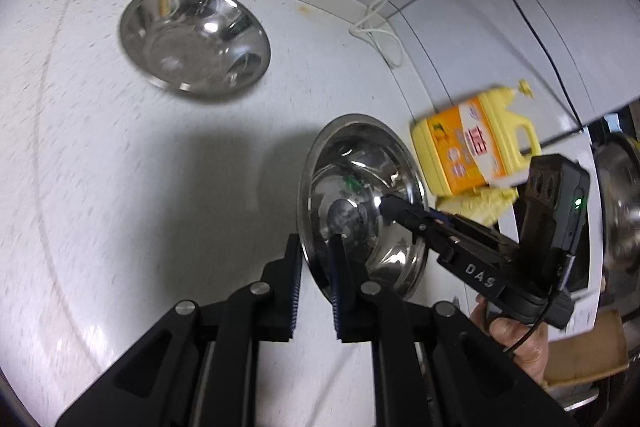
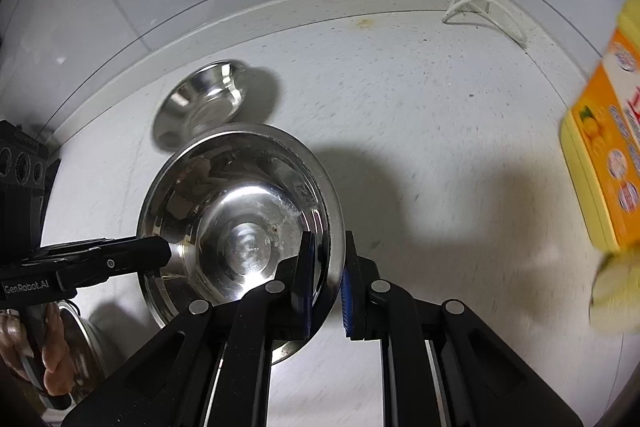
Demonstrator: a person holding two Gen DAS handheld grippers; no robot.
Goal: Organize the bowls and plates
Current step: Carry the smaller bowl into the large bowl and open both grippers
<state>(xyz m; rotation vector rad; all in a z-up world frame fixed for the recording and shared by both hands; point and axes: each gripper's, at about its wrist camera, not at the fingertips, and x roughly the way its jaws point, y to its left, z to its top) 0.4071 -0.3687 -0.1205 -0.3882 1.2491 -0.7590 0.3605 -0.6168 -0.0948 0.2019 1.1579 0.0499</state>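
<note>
- Both grippers hold one steel bowl between them: the left gripper (image 1: 316, 267) has its jaws clamped on the near rim in its own view, and the right gripper (image 2: 326, 279) has its jaws clamped on the opposite rim, one pad inside the wall and one outside.
- White surface (image 1: 120, 187) lies under everything. The bowl's shadow falls apart from it there, so I judge the bowl to be lifted clear rather than resting.
- That held bowl (image 2: 240, 219) is tilted, its open side turned toward both cameras. To do this step well, I would level it before travelling further, so the thin rim does not slide out of the narrow pads.
- Second steel bowl (image 1: 194, 39) sits upright on the surface nearer the back wall, well apart from the held one. It looks like the likely place to nest the carried bowl, though that is my reading of the task, not something shown.
- Yellow detergent bottle (image 1: 476, 143) stands to one side by a yellow sponge (image 1: 480, 205); the carry should swing away from them.
- Another metal dish (image 1: 620, 195) shows at the far edge of the left view, too blurred to describe.
- Both hands need to move together at one pace; if one leads, the bowl twists between the two grips.
- Lower it centred over the resting bowl and release only once its base has settled.
</note>
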